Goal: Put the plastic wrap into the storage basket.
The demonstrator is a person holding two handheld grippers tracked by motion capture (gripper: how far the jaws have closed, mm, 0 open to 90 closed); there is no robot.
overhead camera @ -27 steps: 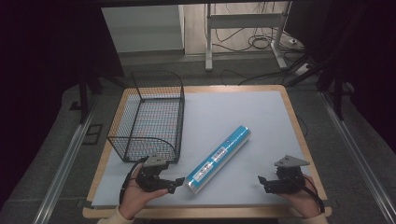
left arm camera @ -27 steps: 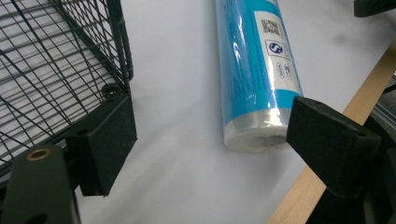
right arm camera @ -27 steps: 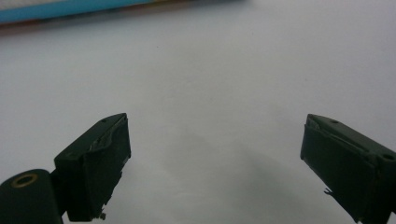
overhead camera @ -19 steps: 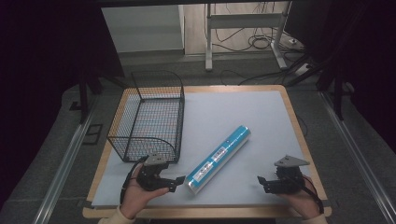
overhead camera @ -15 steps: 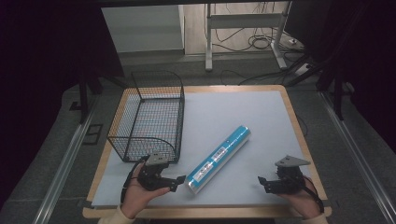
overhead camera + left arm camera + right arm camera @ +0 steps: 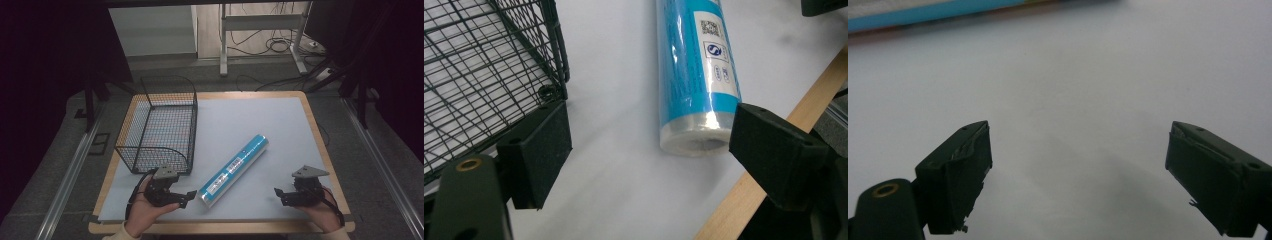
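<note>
- On the pale grey mat (image 6: 260, 125) covering the wood-edged table (image 6: 320, 140), a long blue plastic-wrapped roll with a white label strip (image 6: 234, 170) is lying diagonally, its far end pointing up and to your right, its near end towards your left hand.
- At the left side of the mat, a black wire-mesh basket with a curved near wall (image 6: 159, 131) is standing upright, well apart from the roll's far end and near its lower end.
- You are holding the left gripper (image 6: 186, 196) low over the mat's near edge, just in front of the basket's near corner, with its jaws spread wide and gripping nothing.
- In the left gripper view, the roll's clear-wrapped near end (image 6: 696, 135) is sitting between the two black jaws, closer to the right one; whether that jaw is touching the wrap is hard to tell from this angle.
- In that same view, the basket's corner wire (image 6: 555, 50) is standing just above the left jaw, and the table's wooden edge (image 6: 774, 165) is running diagonally behind the right jaw.
- You are holding the right gripper (image 6: 281, 195) near the mat's near right corner, well apart from the roll, with the grey three-cornered plate (image 6: 309, 172) on top.
- In the right gripper view, its jaws are standing wide apart over bare mat (image 6: 1078, 115), holding nothing, while a blurred strip of the blue roll (image 6: 933, 12) is crossing the top left.
</note>
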